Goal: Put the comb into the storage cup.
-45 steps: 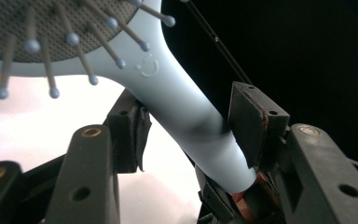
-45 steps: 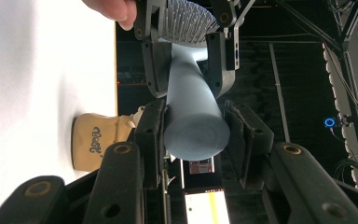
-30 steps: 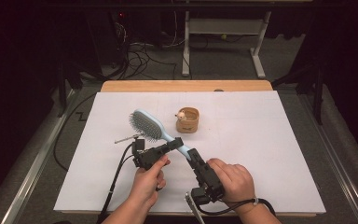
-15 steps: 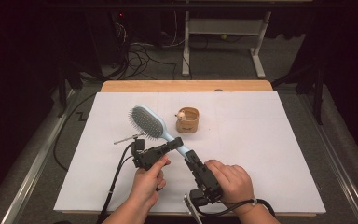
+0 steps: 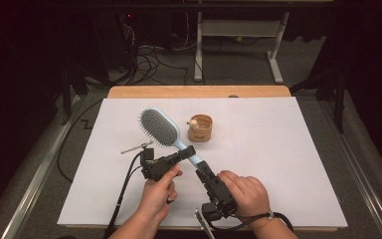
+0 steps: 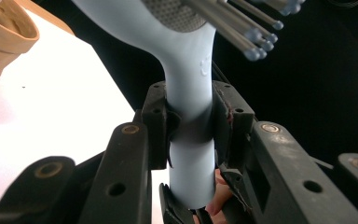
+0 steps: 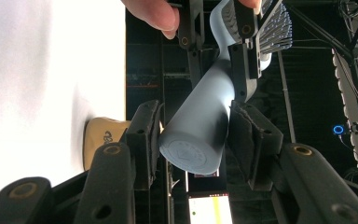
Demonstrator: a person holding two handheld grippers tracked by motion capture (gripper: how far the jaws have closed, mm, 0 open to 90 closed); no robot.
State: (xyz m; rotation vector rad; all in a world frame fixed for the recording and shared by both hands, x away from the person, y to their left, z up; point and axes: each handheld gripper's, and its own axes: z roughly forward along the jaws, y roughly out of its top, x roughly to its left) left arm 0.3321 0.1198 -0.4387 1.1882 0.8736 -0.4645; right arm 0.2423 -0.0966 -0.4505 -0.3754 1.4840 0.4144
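Since the earlier frame the left hand-held gripper (image 6: 189, 135) has just closed onto the hairbrush (image 5: 166, 132) handle at centre frame, while the right hand-held gripper (image 7: 193, 135) has just been easing open (pads barely off the handle end): a handover, likely.

Both hand-held grippers, the left gripper (image 5: 186, 152) and the right gripper (image 5: 201, 167), are matte black, with blocky jaws studded with brass-coloured screws, black cables trailing behind them, and a thin band around the person's right wrist (image 5: 271, 217).
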